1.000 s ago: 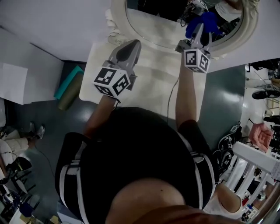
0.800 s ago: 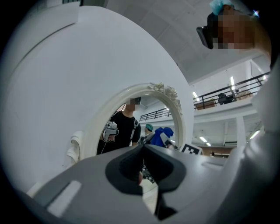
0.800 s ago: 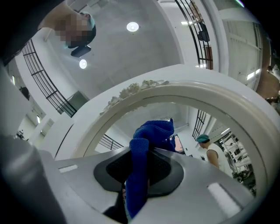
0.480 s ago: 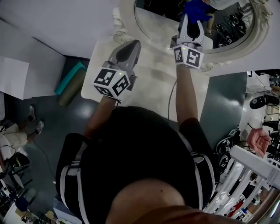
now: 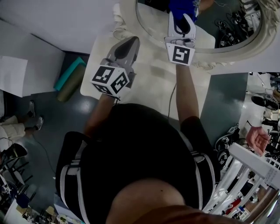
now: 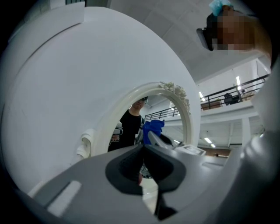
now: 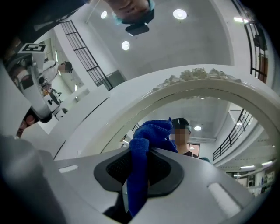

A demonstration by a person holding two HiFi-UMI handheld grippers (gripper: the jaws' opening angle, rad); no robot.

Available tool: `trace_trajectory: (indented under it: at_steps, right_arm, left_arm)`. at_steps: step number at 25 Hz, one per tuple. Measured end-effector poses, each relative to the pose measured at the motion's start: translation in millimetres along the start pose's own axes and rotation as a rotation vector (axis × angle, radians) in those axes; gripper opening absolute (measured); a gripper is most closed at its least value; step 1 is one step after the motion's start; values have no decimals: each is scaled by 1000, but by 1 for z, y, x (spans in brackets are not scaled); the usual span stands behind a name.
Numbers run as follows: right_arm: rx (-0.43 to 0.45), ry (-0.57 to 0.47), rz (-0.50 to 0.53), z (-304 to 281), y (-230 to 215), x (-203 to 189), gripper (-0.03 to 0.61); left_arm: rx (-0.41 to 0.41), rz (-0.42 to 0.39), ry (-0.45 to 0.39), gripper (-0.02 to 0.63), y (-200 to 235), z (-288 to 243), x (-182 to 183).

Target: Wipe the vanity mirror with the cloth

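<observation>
The oval vanity mirror in its ornate white frame (image 5: 131, 22) stands at the top of the head view. My right gripper (image 5: 182, 19) is shut on the blue cloth (image 5: 181, 6) and holds it up against the glass, left of the mirror's middle. In the right gripper view the cloth (image 7: 144, 144) bunches out between the jaws of the gripper (image 7: 140, 153), under the frame's arch (image 7: 197, 83). My left gripper (image 5: 131, 41) hovers over the tabletop by the mirror's lower left edge, shut with nothing in it (image 6: 142, 148). The left gripper view shows the frame (image 6: 175, 94) and the cloth (image 6: 153, 127).
The white vanity tabletop (image 5: 153, 74) carries a thin cable (image 5: 171, 96). On the dark floor at left lie a teal rolled mat (image 5: 70, 78) and a white sheet (image 5: 13, 74). A white rack (image 5: 253, 162) and another person's hand (image 5: 258, 138) are at right.
My right gripper has carried the cloth leftward and higher across the mirror. The left gripper has hardly moved.
</observation>
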State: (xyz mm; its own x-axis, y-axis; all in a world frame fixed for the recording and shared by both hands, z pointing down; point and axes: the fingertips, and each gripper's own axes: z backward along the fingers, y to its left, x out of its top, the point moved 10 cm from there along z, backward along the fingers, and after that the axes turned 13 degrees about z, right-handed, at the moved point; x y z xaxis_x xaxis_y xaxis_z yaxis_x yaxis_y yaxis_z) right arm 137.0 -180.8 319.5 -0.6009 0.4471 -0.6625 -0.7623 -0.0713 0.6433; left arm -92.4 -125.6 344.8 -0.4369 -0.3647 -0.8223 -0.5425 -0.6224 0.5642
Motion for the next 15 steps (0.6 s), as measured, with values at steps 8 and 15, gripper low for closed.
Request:
trace_trajectory:
  at_steps: [8,15]
  right_arm:
    - [164,86,135,-4,52,-12,77]
    - [284,81,160,3,93,-39,77]
  left_arm:
    - [13,7,12,11,4,1,-4]
    - [29,12,17,11,9,6,-4]
